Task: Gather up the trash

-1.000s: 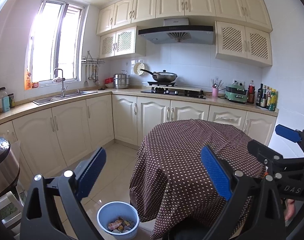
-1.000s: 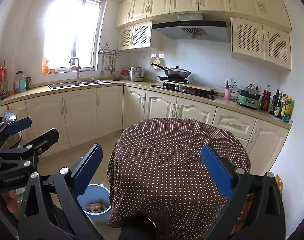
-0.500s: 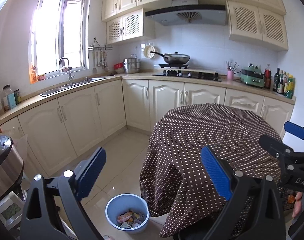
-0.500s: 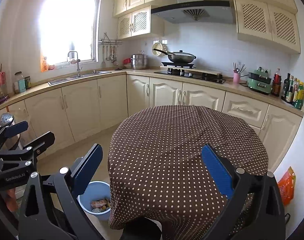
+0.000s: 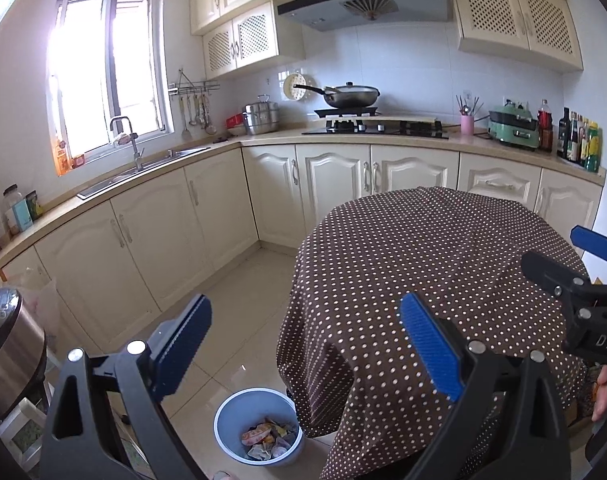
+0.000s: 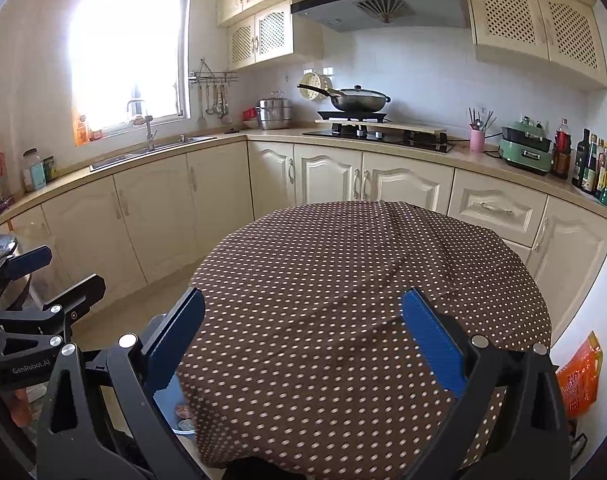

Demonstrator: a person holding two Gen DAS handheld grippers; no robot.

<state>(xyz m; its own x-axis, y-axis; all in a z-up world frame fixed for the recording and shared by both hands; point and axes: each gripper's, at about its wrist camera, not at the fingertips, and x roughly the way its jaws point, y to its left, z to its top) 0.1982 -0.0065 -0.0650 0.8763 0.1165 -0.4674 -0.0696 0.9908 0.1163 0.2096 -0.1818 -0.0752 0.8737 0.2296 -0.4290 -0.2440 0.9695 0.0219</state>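
Note:
A blue trash bin (image 5: 259,424) stands on the floor by the table's left side, with wrappers and scraps (image 5: 269,438) inside. In the right wrist view only a sliver of the bin (image 6: 181,416) shows behind the left finger. My left gripper (image 5: 303,344) hangs open and empty above the bin and the table's edge. My right gripper (image 6: 303,340) is open over the round table (image 6: 363,280), nothing between its fingers. The brown dotted cloth shows no trash on top. Each gripper appears in the other's view: right gripper (image 5: 583,272), left gripper (image 6: 43,288).
Cream cabinets and a counter (image 5: 263,140) wrap the back and left, with a sink (image 5: 139,168), a stove and wok (image 5: 351,98), bottles (image 5: 579,140). A steel cooker (image 5: 11,340) stands at lower left. An orange bag (image 6: 579,376) lies right of the table.
Both cameras have tilted and drawn back a little, so the table sits lower and farther right in the left view. The bin shows fuller there and is more hidden in the right view. Both grippers stay open.

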